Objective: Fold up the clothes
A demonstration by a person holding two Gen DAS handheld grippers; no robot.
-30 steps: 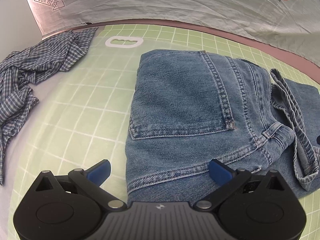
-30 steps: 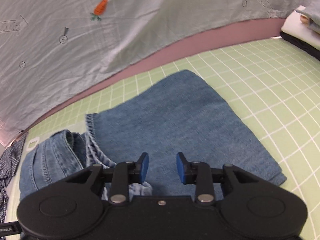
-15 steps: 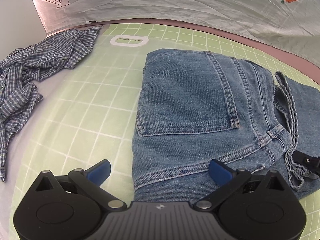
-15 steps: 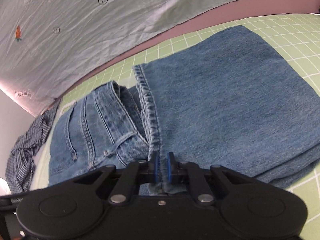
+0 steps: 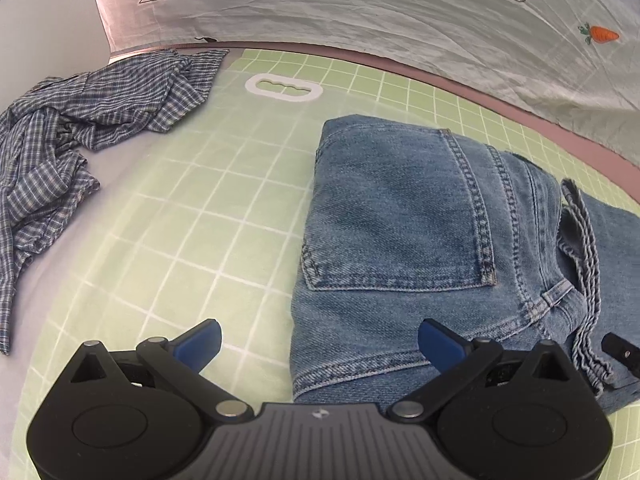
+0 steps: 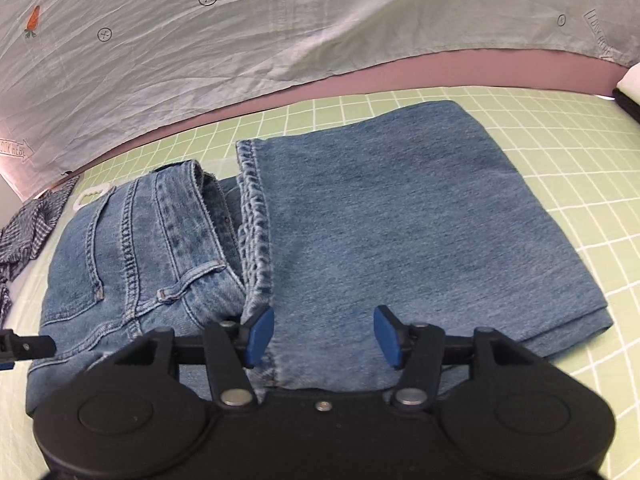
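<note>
- Jeans (image 6: 400, 232) lie part-folded on the green surface (image 5: 168, 220), long axis left to right.
- Right tongs (image 6: 324, 336), just opened, straddle the hem (image 6: 256, 240), gripping nothing.
- Left tongs (image 5: 320, 344) gape over the waist end.

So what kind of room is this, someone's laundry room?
More likely a staged recording setup than a home: a green gridded mat as work surface, a printed sheet hung as backdrop, folded jeans.

My own gripper body hid the near edge of the jeans (image 6: 400, 232). The checked shirt (image 5: 80, 128) ran off the left edge. A white-and-dark stack (image 6: 629, 88) was cut off at right, unidentifiable.
</note>
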